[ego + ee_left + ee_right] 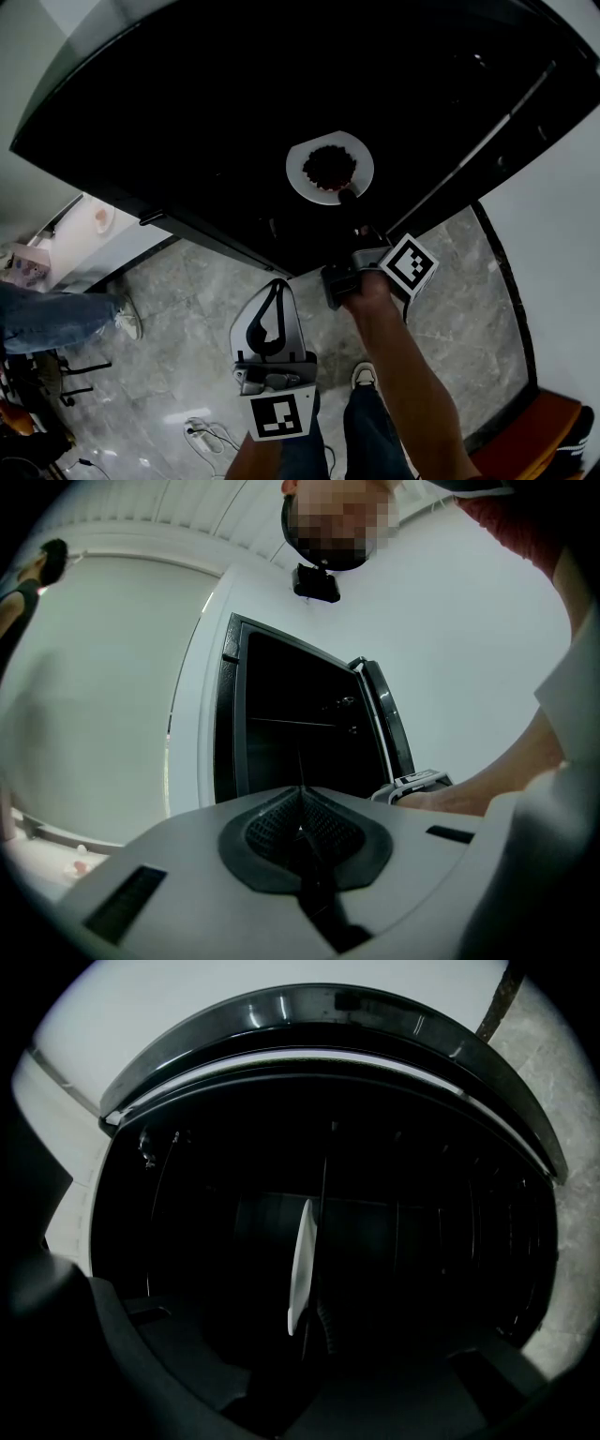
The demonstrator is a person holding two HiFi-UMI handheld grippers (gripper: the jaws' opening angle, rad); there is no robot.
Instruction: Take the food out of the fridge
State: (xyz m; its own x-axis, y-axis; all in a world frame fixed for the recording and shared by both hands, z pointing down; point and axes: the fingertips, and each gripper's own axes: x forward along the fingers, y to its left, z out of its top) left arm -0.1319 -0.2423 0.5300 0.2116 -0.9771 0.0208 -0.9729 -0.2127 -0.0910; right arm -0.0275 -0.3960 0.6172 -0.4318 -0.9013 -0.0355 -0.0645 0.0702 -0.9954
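Left gripper (274, 295) hangs nearest the camera, low centre over the grey marble floor (187, 291), outside the fridge (206, 103). Its jaws are pressed together with nothing between them, clear in the left gripper view (302, 822). That view points up at the open fridge (291, 733) set in a white wall.

Right gripper (350, 202) is further out and to the right, on a bare forearm (403, 375), reaching into the dark fridge interior. Its jaws are clamped on the near rim of a white plate (298, 171). Right gripper view shows the plate (302, 1260) edge-on, running down into the jaws (314, 1321), with black fridge interior (422, 1194) all round.

Food (329, 167) is a dark heap on the middle of the plate, inside the fridge; too dark to tell what kind.

Far left, another person's jeans leg (56, 319) and a shoe (127, 321) stand on the floor. White power strip (197, 431) with cables lies near left.
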